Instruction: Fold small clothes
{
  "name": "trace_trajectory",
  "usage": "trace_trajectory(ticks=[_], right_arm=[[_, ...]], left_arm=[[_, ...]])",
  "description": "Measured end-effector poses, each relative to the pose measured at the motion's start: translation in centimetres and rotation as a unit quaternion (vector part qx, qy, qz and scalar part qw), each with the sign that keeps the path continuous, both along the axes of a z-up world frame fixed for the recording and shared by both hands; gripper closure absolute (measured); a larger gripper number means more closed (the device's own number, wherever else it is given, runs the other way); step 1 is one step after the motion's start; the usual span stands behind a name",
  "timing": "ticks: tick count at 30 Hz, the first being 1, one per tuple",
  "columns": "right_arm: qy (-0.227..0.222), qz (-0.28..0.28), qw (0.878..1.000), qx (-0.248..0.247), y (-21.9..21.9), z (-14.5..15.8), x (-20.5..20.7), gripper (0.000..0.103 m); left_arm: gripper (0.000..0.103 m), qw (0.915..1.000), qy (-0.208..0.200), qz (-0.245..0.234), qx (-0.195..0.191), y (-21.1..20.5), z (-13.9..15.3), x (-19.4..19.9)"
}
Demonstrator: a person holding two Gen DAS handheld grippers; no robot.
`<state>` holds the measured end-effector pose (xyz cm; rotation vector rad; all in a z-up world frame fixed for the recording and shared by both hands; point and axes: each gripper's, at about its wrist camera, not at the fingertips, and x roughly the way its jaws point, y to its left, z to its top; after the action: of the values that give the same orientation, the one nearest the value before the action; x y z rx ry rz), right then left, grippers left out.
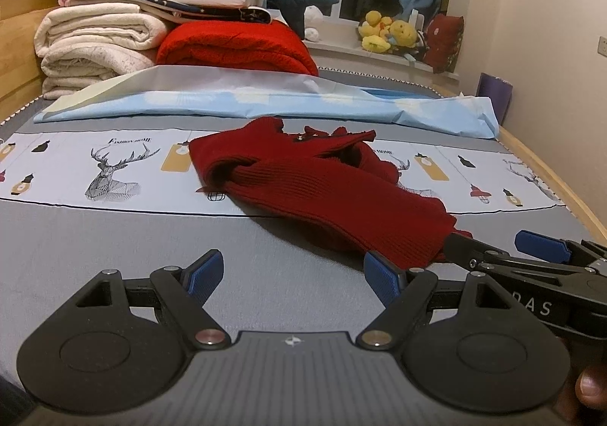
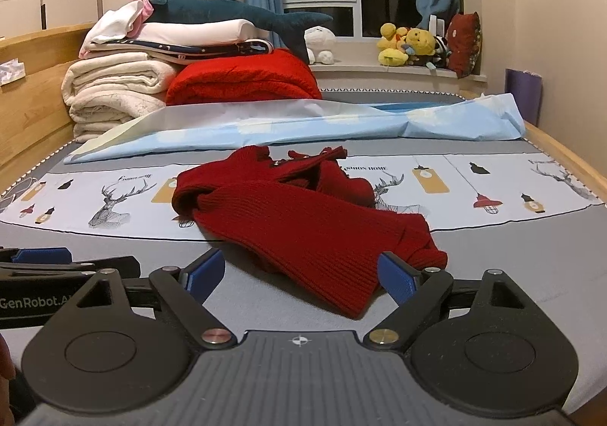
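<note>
Well, the dark red knit sweater (image 2: 303,221) lay crumpled on the bed (image 2: 265,297), sleeves tangled, nothing folded yet. Both sets of tongs hung spread wide and empty: the left tongs (image 1: 292,274) just short of its near hem, the right tongs (image 2: 299,274) with the hem reaching between its pads, unpinched. By my reading this was the approach; next, each needed an edge to flatten it.

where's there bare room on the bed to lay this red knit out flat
Free: the grey sheet left of the dark red knit, up to the deer print, and the grey strip to its right. Crowded: the far end, with the folded blankets, red blanket and light blue sheet.
</note>
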<state>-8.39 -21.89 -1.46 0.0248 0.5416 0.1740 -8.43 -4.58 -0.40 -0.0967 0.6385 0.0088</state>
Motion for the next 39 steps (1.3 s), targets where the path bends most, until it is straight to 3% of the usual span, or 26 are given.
trace_trajectory(ticks=[20,21,24,26,29,33,35,37,39], right_arm=[[-0.005,0.006,1.0,0.012,0.4,-0.7,-0.1,0.017],[-0.011,0.003,1.0,0.012,0.5,-0.5,-0.1,0.019],[-0.026,-0.016,0.999,0.028,-0.9,0.8,0.1,0.025],[-0.043,-0.025,0.998,0.038,-2.4,2.1,1.0,0.035],[-0.066,-0.033,0.996,0.045,-5.2,3.5,3.1,0.05],[-0.066,-0.047,0.996,0.042,-8.1,1.3,5.1,0.064],[-0.017,-0.057,0.998,0.021,-8.7,-0.1,6.2,0.076],[-0.009,-0.056,0.997,0.058,-9.3,-0.3,6.6,0.075],[-0.012,-0.046,0.997,0.06,-9.4,-0.4,7.1,0.075]], left_arm=[[0.019,1.0,0.0,0.007,-0.002,0.2,-0.2,-0.2],[0.021,1.0,-0.002,0.007,-0.003,0.4,-0.2,-0.2],[0.042,0.9999,0.002,0.01,-0.003,0.9,-0.4,-0.1],[0.065,0.9999,0.013,0.008,-0.001,1.2,-0.6,0.2],[0.081,0.9996,0.027,-0.002,0.002,1.2,-1.0,0.7],[0.086,0.9986,0.049,-0.019,-0.008,0.8,-1.5,1.9],[0.087,0.9973,0.062,-0.031,-0.026,0.6,-1.7,3.3],[0.086,0.9963,0.07,-0.035,-0.034,0.1,-2.0,5.2],[0.086,0.9952,0.077,-0.036,-0.047,-0.5,-2.5,7.4]])
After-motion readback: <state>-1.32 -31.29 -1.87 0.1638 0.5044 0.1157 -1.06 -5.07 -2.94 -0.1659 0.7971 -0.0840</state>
